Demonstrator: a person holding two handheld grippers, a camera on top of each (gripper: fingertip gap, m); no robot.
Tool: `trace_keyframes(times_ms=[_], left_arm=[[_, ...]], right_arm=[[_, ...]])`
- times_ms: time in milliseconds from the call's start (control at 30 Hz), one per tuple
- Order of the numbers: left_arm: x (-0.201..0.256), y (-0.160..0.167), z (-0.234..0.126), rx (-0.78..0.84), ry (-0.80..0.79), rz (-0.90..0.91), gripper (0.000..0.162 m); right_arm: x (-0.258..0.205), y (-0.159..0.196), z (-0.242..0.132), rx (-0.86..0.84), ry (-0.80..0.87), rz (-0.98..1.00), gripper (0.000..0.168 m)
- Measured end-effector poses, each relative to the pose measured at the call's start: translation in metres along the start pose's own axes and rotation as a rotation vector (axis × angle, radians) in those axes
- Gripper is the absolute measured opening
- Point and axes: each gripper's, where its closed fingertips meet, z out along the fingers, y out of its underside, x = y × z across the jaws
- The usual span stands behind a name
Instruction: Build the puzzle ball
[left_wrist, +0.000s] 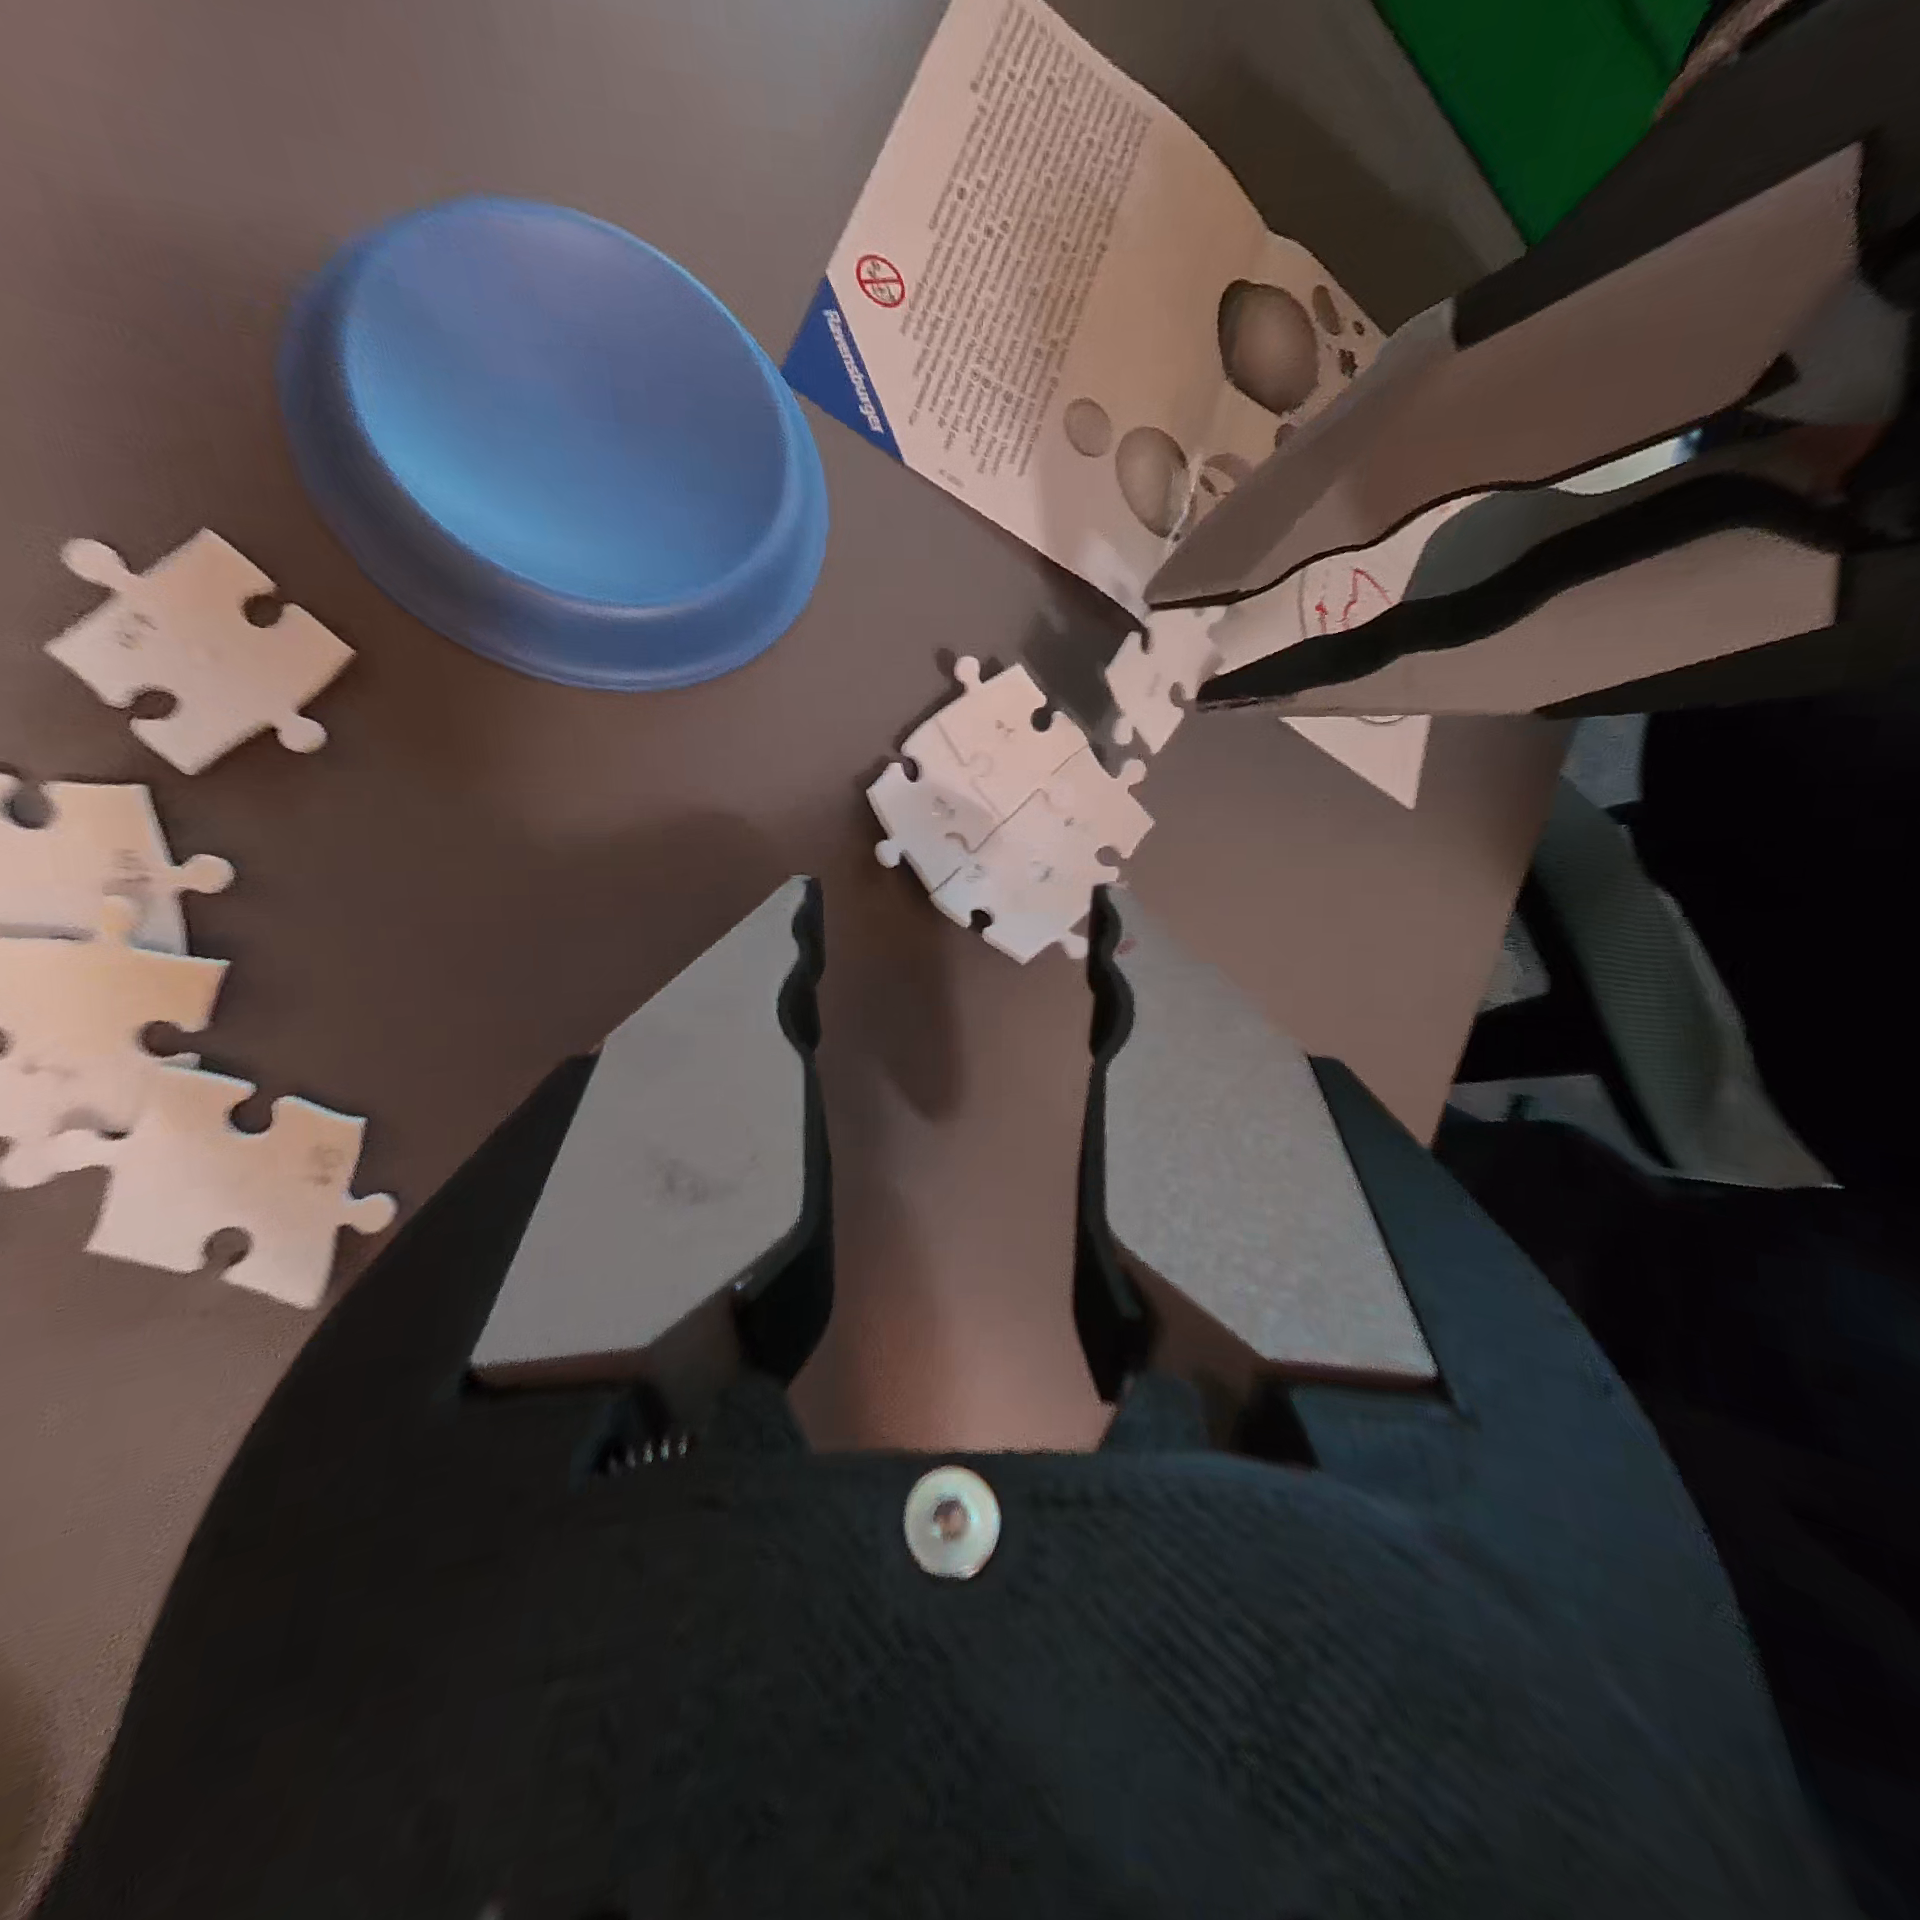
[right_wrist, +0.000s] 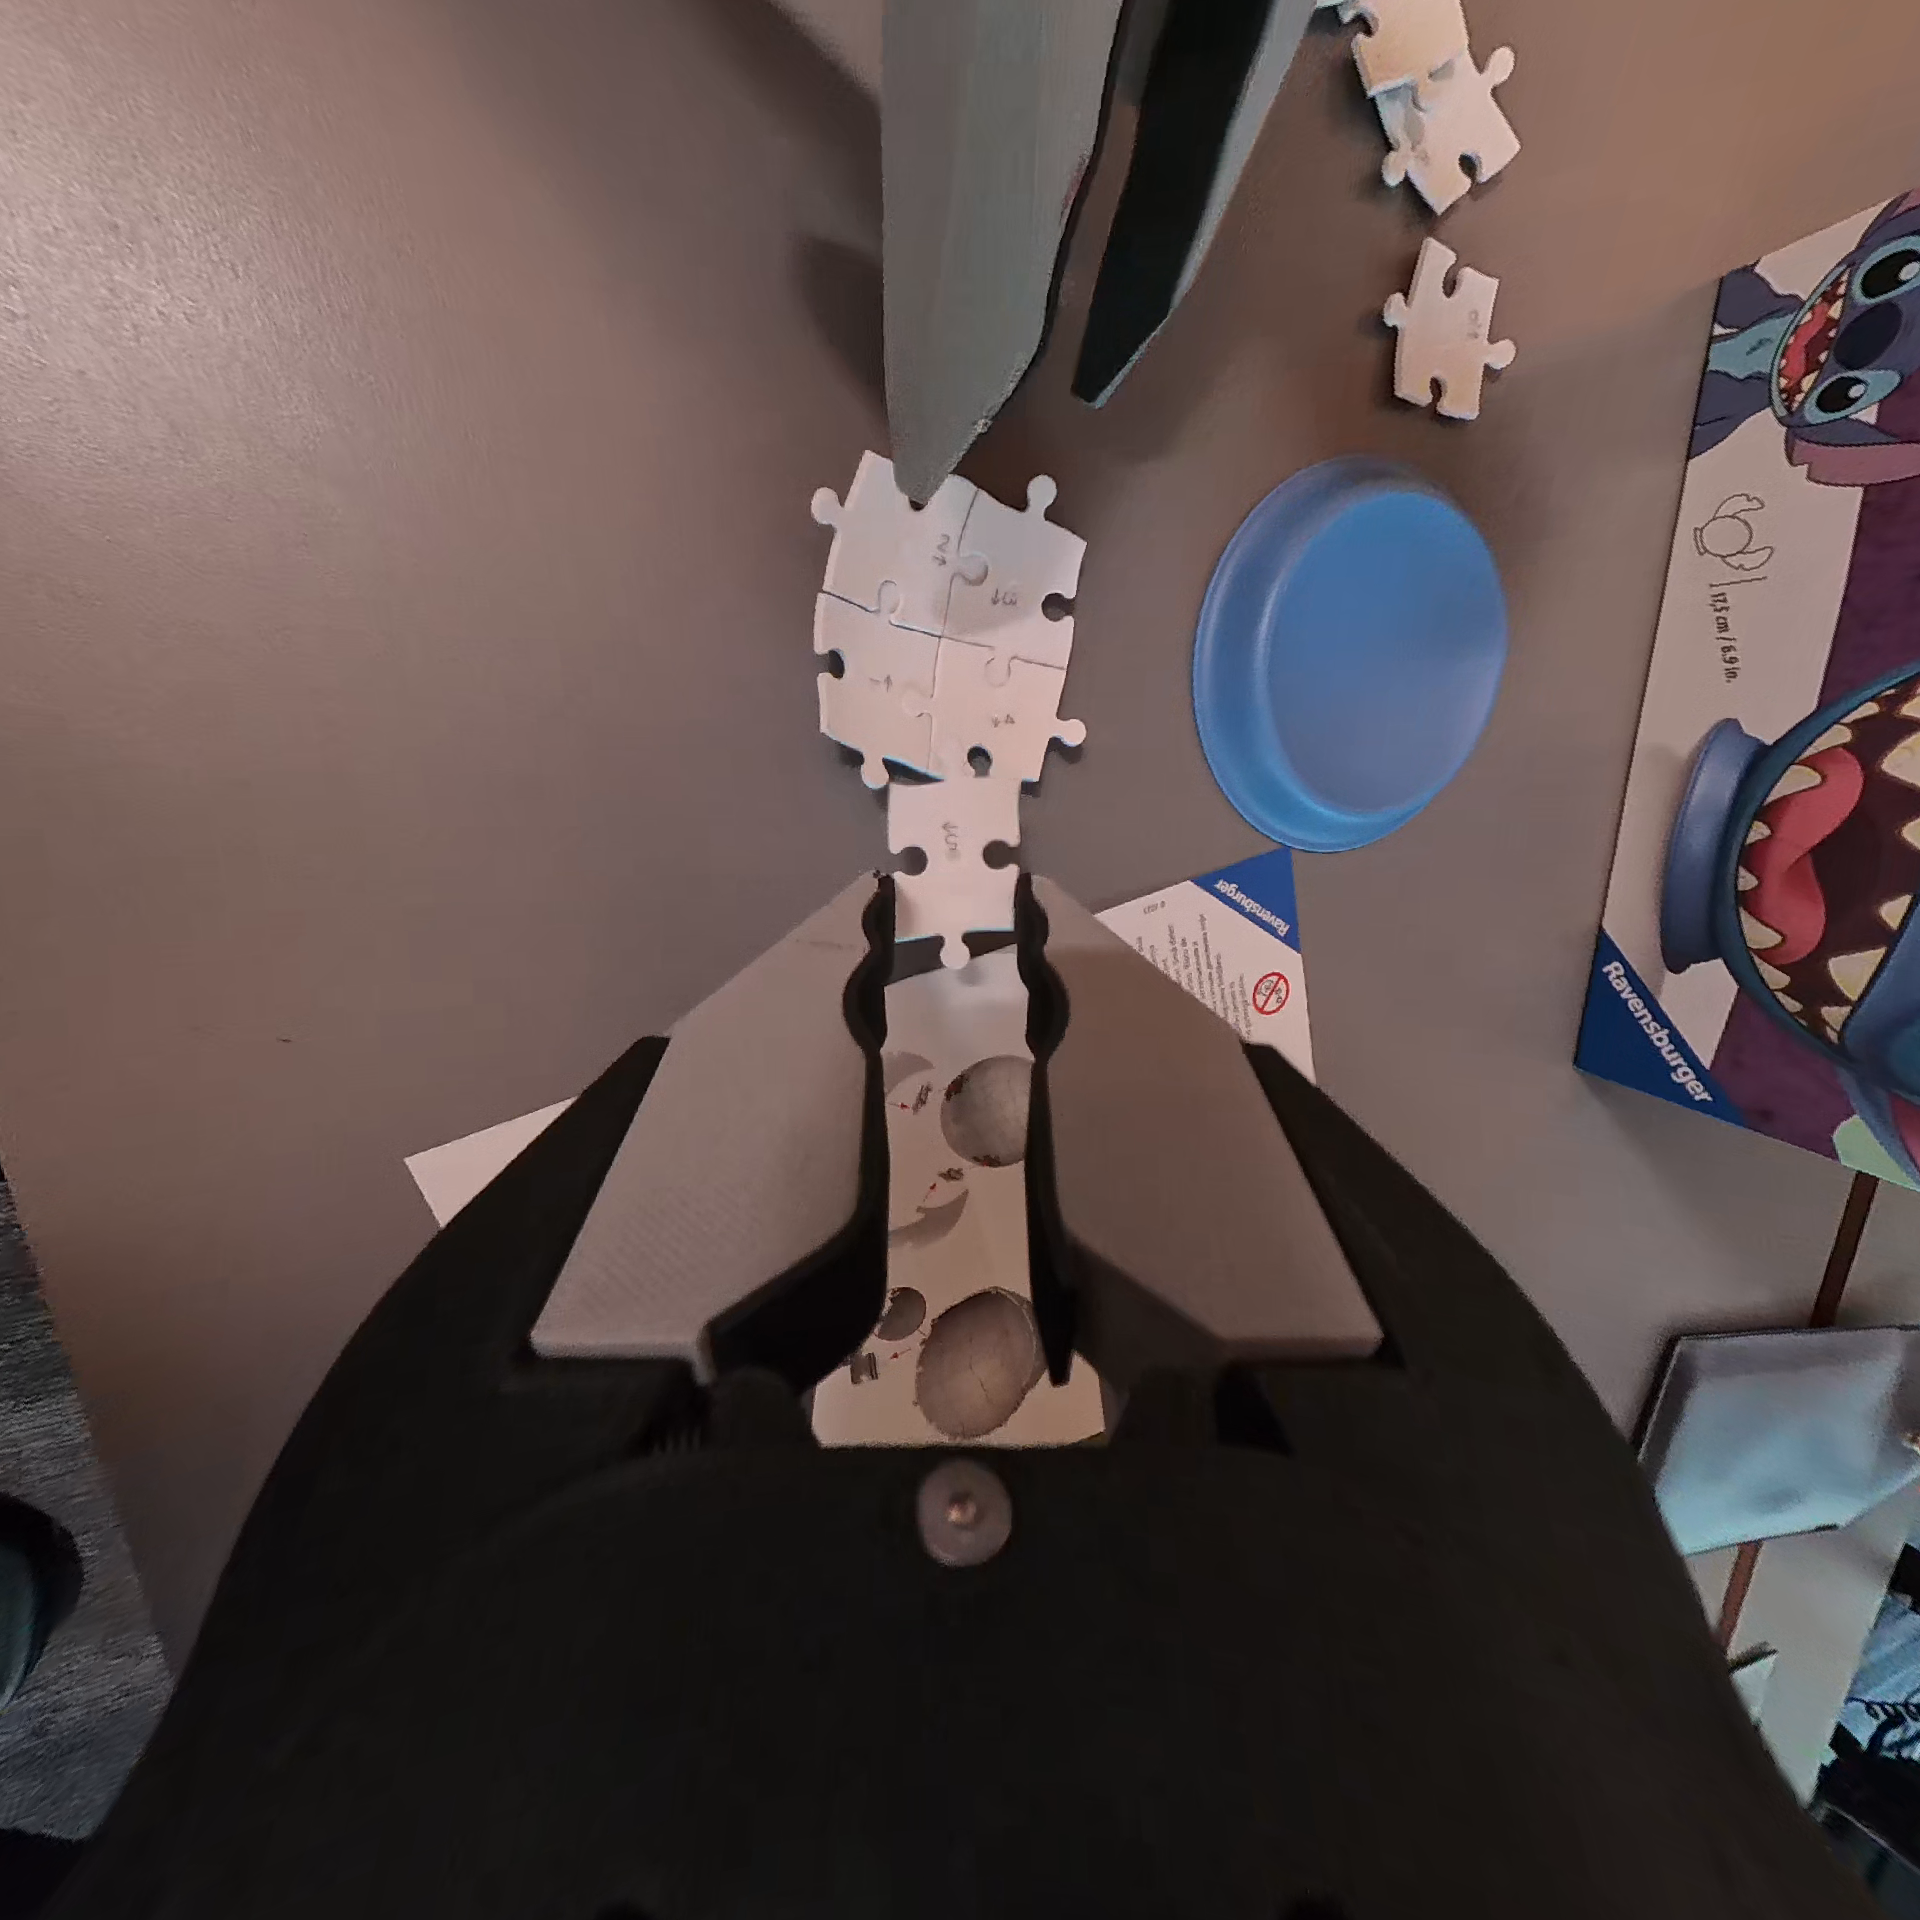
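A flat cluster of several joined white puzzle pieces (left_wrist: 1013, 821) (right_wrist: 945, 623) lies on the brown table. My right gripper (right_wrist: 951, 894) is shut on one white puzzle piece (right_wrist: 951, 862) and holds it against the cluster's near edge; I cannot tell if it is locked in. The right gripper (left_wrist: 1174, 652) and the held piece (left_wrist: 1158, 675) also show at the right of the left wrist view. My left gripper (left_wrist: 956, 904) is open and empty. One of its fingertips (right_wrist: 925, 473) touches the cluster's opposite corner.
A blue round dish (left_wrist: 551, 436) (right_wrist: 1351, 655) sits beside the cluster. A printed leaflet (left_wrist: 1039, 260) (right_wrist: 1226, 956) lies under my right gripper. Loose white pieces (left_wrist: 197, 649) (right_wrist: 1449, 332) lie further off. The puzzle box (right_wrist: 1818, 623) lies at the right, near the table edge. The grippers' ends are close to 8 centimetres from one another. The blue round dish (right_wrist: 1351, 655) sits 8 centimetres or so from the ends of my left fingers. Look for it in the left wrist view (left_wrist: 642, 463) too.
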Motion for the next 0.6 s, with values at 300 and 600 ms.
trace_keyframes(times_ms=[300, 600], left_arm=[[0.0, 0.0, 0.015, -0.027, 0.084, -0.097, 0.026], [0.003, -0.004, 0.024, -0.044, 0.132, -0.108, 0.017]], right_arm=[[0.0, 0.0, 0.006, -0.025, -0.021, -0.011, 0.02], [-0.001, 0.005, 0.012, -0.046, -0.045, 0.004, 0.02]])
